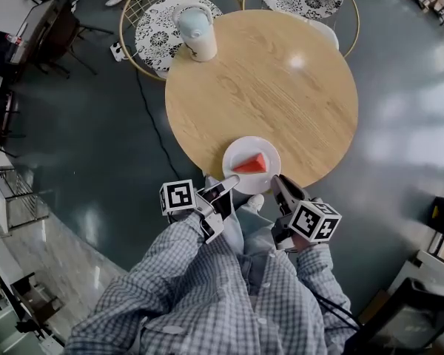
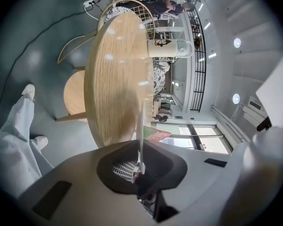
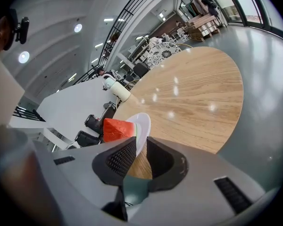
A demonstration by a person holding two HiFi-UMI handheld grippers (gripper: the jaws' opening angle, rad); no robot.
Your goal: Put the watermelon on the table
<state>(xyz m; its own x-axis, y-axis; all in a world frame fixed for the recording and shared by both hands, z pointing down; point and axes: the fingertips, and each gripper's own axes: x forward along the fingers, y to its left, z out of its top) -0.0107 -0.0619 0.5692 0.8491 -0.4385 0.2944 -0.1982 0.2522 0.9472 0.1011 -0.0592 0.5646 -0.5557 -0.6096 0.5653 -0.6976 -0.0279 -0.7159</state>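
I've got the red watermelon wedge lying on a round white plate, right at the near edge of the round pale wooden table; whether the plate is fully set down I can't tell. My left gripper is pinched tight on the plate's near-left rim, while my right gripper has its jaws apart, the near-right rim just at their mouth. I judge the wedge soft, wet, easily bruised and free to slide on the smooth plate, so the stiff rim is the place to hold, kept level. Far left, a white lidded jug stands, contents hidden.
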